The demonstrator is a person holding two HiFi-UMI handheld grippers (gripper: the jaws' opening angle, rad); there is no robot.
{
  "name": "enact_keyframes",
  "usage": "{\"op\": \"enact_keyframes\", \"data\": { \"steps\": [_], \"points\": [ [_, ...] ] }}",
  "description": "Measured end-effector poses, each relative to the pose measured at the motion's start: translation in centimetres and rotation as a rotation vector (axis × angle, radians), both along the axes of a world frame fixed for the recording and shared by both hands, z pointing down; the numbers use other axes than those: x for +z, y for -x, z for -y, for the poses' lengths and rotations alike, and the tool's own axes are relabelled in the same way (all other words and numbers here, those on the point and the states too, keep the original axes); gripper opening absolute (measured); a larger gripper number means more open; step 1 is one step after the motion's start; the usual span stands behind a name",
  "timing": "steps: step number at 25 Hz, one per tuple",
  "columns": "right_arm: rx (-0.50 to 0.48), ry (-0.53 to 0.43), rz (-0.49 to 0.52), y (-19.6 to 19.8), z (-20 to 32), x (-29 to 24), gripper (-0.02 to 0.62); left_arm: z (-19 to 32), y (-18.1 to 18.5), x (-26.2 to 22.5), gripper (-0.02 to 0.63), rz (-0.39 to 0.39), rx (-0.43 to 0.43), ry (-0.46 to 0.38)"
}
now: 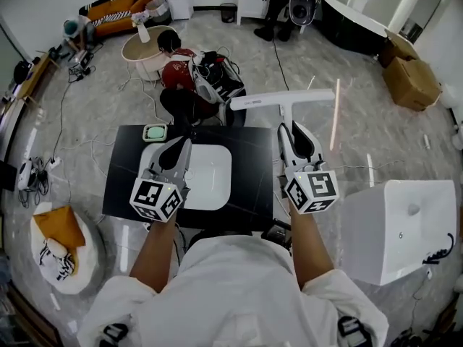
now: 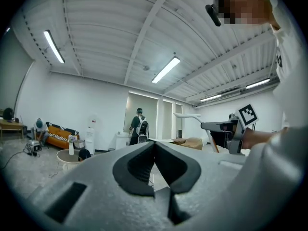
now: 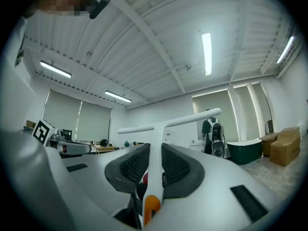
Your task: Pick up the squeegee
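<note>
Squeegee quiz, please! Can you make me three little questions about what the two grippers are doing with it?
1. True or false: the left gripper holds the white T-shaped squeegee with an orange-tipped handle.
2. What is between the jaws of the right gripper? A: the squeegee's handle. B: a yellow sponge. C: nothing.
3. Fill the gap: the left gripper's jaws are ____, with nothing between them.

Key: 1 false. 2 A. 3 shut.
</note>
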State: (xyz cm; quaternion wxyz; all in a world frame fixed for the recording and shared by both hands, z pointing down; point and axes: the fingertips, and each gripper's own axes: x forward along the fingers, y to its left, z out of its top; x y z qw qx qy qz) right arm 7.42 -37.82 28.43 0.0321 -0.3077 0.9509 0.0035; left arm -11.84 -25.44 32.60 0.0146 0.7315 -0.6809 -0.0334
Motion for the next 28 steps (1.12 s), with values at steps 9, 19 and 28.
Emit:
{"op": "enact_keyframes", "data": {
  "steps": [9,19,28],
  "points": [
    [-0.012,-0.098,0.018,-3.9,-0.3,-4.4,0.083,0.3,-2.9,-6.8,0.014,0.039,-0.015,-0.121],
    [-0.051,-0.068,0.026,-5.1,0.7,-3.3,0.081,0.7,-4.7,-6.8,0.014,0.024,-0.026,-0.121],
    [-0.083,-0.018,0.071,-5.6,0.6,-2.7,0.081,1.3,-6.7,-6.2,0.014,0.001,0.028,-0.101]
  ]
}}
